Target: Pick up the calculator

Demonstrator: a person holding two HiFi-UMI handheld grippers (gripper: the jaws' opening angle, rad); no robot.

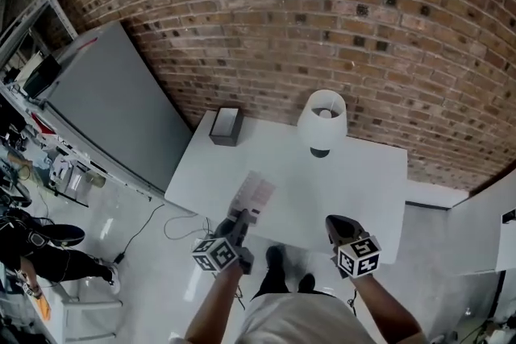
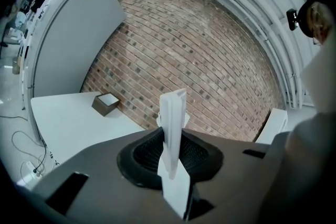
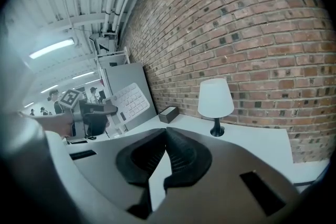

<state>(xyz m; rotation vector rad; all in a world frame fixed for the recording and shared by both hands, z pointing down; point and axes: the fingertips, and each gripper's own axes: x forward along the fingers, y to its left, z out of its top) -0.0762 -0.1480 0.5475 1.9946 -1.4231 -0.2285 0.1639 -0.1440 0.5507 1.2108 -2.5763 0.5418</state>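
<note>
Calculator (image 2: 172, 118) showed edge-on in the left gripper view, keys hidden; in the head view its key legends were too small to read.

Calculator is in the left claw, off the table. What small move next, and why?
Probably raise it slightly, slowly, left claw shut. The calculator is pinched only at its near end, most of it sticking out beyond the claw above the table, so a quick swing might loosen it. The right claw is shut and empty.
</note>
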